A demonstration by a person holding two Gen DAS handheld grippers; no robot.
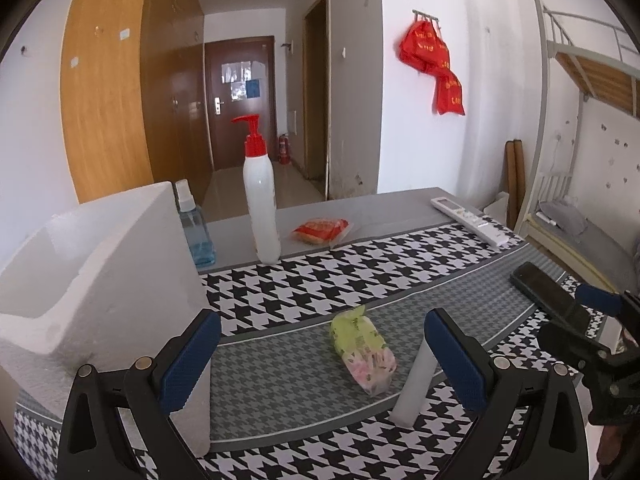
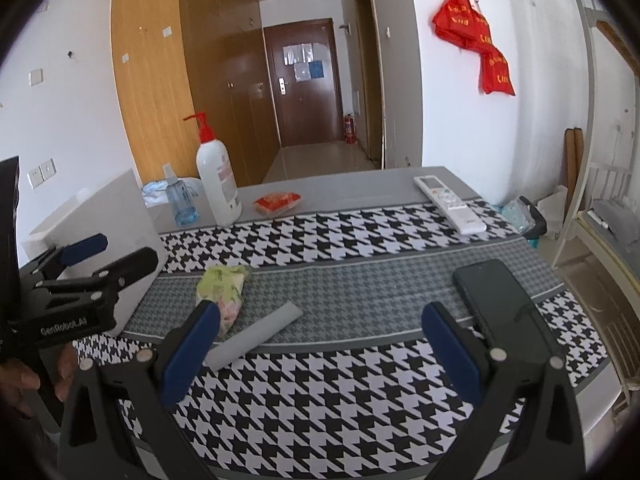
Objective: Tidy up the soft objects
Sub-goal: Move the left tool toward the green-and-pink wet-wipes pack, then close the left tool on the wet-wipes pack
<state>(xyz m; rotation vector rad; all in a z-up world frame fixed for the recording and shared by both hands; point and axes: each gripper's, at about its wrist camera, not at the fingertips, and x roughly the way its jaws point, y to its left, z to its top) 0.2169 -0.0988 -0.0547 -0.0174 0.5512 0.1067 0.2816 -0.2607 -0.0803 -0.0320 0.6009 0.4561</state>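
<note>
A soft green and pink tissue pack (image 1: 363, 350) lies on the houndstooth cloth between my left gripper's (image 1: 322, 360) open fingers, a little ahead of them; it also shows in the right wrist view (image 2: 222, 294). A white foam bar (image 1: 416, 380) lies beside it, grey in the right wrist view (image 2: 256, 336). A red snack packet (image 1: 321, 230) lies farther back (image 2: 278, 201). A white foam box (image 1: 92, 280) stands at the left (image 2: 120, 216). My right gripper (image 2: 320, 350) is open and empty above the cloth, near the phone.
A white pump bottle (image 1: 261, 208) and a blue spray bottle (image 1: 196, 232) stand at the back left. A white remote (image 1: 472, 220) lies at the back right. A black phone (image 2: 504, 304) lies at the right. A bunk bed (image 1: 580, 120) stands beyond the table.
</note>
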